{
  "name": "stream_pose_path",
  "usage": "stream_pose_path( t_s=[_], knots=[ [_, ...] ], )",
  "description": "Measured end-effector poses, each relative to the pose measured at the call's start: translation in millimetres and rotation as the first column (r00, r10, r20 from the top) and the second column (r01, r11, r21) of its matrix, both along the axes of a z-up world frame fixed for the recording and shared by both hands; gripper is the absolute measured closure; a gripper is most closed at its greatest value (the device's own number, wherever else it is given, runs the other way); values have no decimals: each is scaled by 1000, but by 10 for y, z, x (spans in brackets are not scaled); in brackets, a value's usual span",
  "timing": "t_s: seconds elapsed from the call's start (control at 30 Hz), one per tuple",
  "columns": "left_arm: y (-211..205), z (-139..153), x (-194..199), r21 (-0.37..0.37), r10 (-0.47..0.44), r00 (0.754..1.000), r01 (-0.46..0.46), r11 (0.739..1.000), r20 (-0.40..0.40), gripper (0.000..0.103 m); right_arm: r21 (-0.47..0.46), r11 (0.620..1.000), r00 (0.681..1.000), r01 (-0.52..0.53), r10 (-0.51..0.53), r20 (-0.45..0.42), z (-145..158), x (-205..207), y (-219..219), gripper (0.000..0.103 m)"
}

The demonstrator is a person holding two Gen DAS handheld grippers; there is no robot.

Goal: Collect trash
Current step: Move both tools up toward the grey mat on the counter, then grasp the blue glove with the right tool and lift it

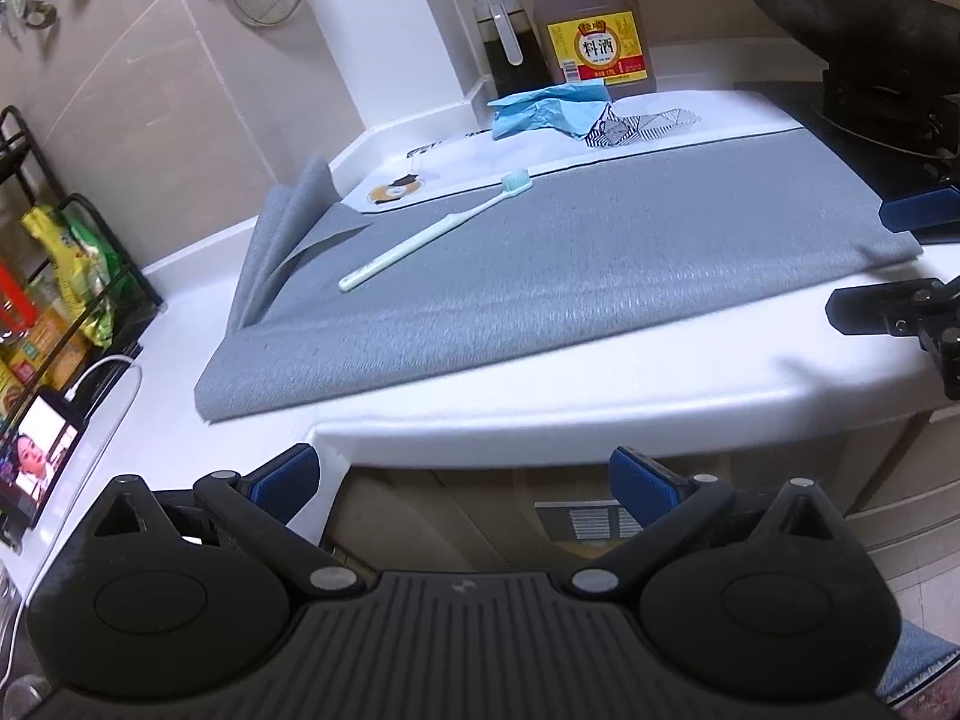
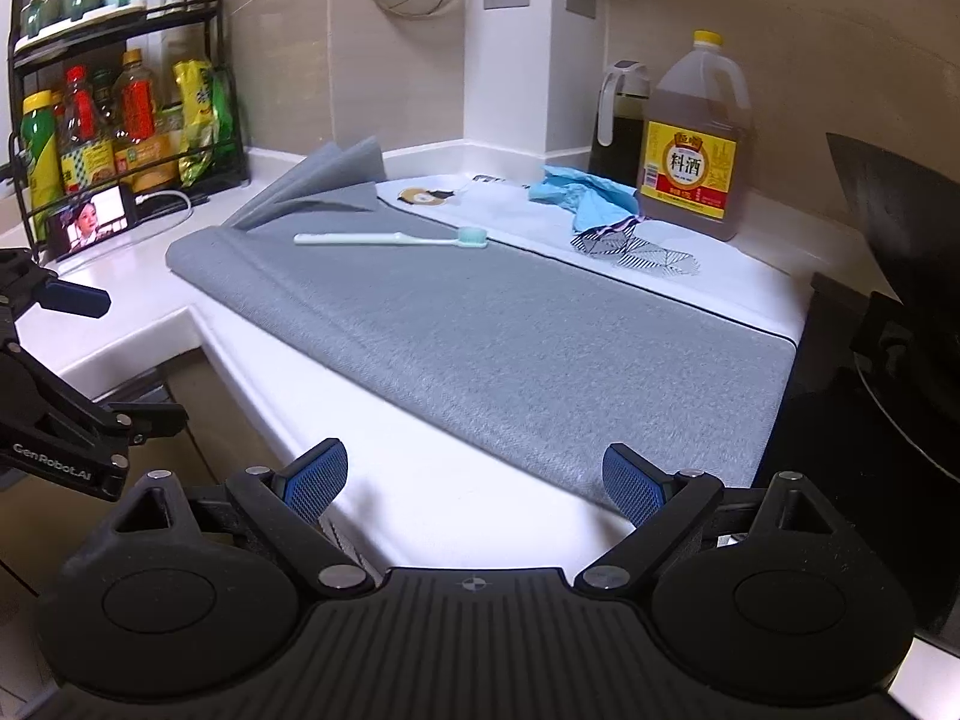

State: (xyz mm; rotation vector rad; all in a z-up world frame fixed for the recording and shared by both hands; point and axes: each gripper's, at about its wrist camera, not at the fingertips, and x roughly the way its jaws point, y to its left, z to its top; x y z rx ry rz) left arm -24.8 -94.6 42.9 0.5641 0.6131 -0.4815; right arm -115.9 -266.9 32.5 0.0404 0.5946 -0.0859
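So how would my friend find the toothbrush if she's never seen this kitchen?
Look at the white counter and find the big grey mat spread across it. The toothbrush lies flat near the mat's far edge, by the folded-up corner. It is the only long thin thing there, pale mint green, while the nearby blue wrapper is crumpled and lies beside the bottle.

My left gripper is matte black plastic: a ribbed central plate stamped with a small round emblem, two rounded housings with oval insets, and triangular cut-outs above them. Silver rivets pin the angled linkage arms. Its fingers carry blue cross-hatched pads. My right gripper looks identical. White "GenRobot.AI" lettering marks the left gripper's side in the right wrist view. Bottom right, possibly blue denim.
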Motion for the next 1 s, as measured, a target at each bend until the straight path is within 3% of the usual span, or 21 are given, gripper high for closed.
stream_pose_path(
  t_s=[0.23, 0.43, 0.7, 0.83, 1.0],
  knots=[
    [-100, 91, 377, -50, -49, 999, 49, 998, 2, 0, 1, 999, 997, 50, -50, 51, 138, 224, -200, 10],
    [-211, 28, 753, -2, -121, 992, 121, 993, 48, 0, 21, 986, 981, 166, -167, 97, 248, 647, -495, 6],
    [-522, -2, 1375, -19, -181, 982, 180, 983, -61, 0, 30, 945, 939, 325, -326, 113, 191, 1542, -811, 3],
    [-652, -21, 1739, -38, -187, 979, 184, 982, -77, 0, 9, 943, 939, 333, -333, 90, 178, 2077, -908, 3],
    [-747, -89, 2137, -73, -160, 980, 153, 986, -114, 0, -110, 952, 957, 284, -274, 98, 188, 2652, -899, 2]
  ],
)
